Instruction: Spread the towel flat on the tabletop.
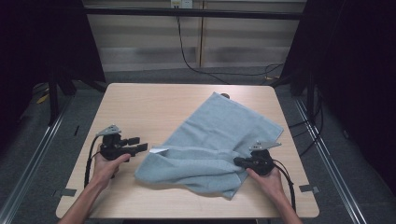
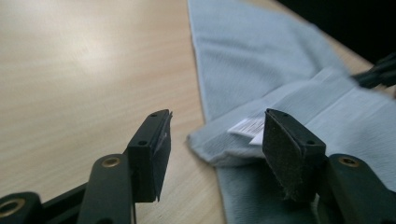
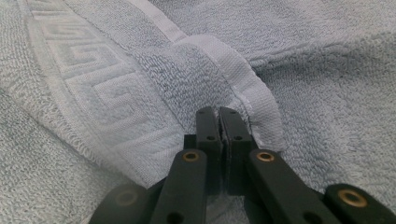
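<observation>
On the table (image 1: 140, 102), left side: left gripper (image 1: 138, 144) released, jaws apart, nothing between | towel (image 1: 219, 135) corner with white label (image 1: 158, 150) just beyond its tips, toward centre; towel runs diagonally to far right | right gripper (image 1: 237, 162) clenched on towel's near-right hem fold.

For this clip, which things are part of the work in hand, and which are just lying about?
Part of the work:
- light blue towel, partly folded over
- right gripper, shut on a towel edge
- left gripper, open beside the towel's white label

Just about:
- table underneath
- black cable behind the table
</observation>
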The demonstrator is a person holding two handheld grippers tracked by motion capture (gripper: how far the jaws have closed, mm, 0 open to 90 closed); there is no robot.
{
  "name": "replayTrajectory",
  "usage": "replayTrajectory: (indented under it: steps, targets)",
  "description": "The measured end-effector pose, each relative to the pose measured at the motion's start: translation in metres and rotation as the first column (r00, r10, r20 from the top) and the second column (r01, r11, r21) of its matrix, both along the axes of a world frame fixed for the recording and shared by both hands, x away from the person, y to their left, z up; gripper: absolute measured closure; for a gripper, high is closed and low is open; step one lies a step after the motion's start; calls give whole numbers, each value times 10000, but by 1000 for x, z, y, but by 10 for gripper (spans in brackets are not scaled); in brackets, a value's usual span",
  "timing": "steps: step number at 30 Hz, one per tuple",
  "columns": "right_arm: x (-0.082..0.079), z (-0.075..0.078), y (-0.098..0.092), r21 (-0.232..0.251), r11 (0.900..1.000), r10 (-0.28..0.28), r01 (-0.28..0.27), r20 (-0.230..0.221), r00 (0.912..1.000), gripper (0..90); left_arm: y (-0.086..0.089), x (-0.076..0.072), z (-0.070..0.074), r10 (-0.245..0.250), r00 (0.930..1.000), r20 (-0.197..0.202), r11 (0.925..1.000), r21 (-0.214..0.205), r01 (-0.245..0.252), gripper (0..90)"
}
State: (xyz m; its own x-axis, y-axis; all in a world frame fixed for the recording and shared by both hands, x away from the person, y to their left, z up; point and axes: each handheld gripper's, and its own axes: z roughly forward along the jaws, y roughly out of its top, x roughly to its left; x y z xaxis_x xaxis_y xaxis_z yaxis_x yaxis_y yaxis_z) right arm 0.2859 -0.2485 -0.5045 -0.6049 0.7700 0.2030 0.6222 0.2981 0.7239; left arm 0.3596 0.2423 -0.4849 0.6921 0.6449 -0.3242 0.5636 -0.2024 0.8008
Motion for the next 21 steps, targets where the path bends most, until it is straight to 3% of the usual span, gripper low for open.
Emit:
replayTrajectory:
  steps: [1, 2, 3, 4, 5, 6, 7, 9, 10, 12, 15, 17, 21]
  targets:
    - [0, 0, 0, -8, 10000, 44, -44, 81, 10000, 881, -10, 2, -9, -295, 9994, -157, 9988, 382, 300, 408]
    - [0, 0, 0, -36, 10000, 36, -35, 85, 10000, 881, -10, 2, -9, -295, 9994, -157, 9988, 382, 300, 408]
    - [0, 0, 0, -62, 10000, 62, -62, 114, 9999, 881, -20, -2, -15, -762, 9966, -307, 9932, 861, 786, 409]
    - [0, 0, 0, -68, 9999, 80, -79, 113, 9999, 881, -24, -5, -16, -1061, 9938, -324, 9898, 918, 1087, 412]
    - [1, 0, 0, -33, 10000, 58, -58, 37, 10000, 881, -24, -5, -16, -1061, 9938, -324, 9898, 918, 1087, 412]
    - [2, 0, -1, 28, 10000, 44, -44, 9, 10000, 881, -30, -13, -18, -1542, 9874, -347, 9797, 1241, 1573, 413]
    - [3, 0, -1, 20, 10000, 67, -67, 16, 10000, 881, -32, -18, -19, -1725, 9844, -354, 9740, 1426, 1758, 412]
    - [4, 0, 0, 28, 10000, 40, -40, -12, 10000, 881, -33, -22, -20, -1831, 9821, -437, 9714, 1456, 1876, 409]
    - [8, 0, 1, -76, 9999, 74, -73, 69, 9999, 881, -35, -31, -20, -1847, 9825, -233, 9675, 1713, 1859, 410]
    - [9, -1, 1, -56, 10000, 42, -42, 68, 10000, 881, -35, -35, -20, -1897, 9815, -273, 9654, 1771, 1915, 412]
    - [15, -1, 3, -90, 9999, 44, -44, 50, 10000, 881, -34, -48, -20, -1966, 9805, -14, 9612, 1970, 1930, 430]
    - [24, -1, 7, -124, 9999, 25, -24, 123, 9999, 880, -33, -63, -18, -2212, 9750, -219, 9544, 2004, 2210, 431]
    - [34, -3, 12, 64, 10000, 50, -51, 96, 9999, 880, -21, -72, -16, -2316, 9711, -580, 9573, 1640, 2381, 460]
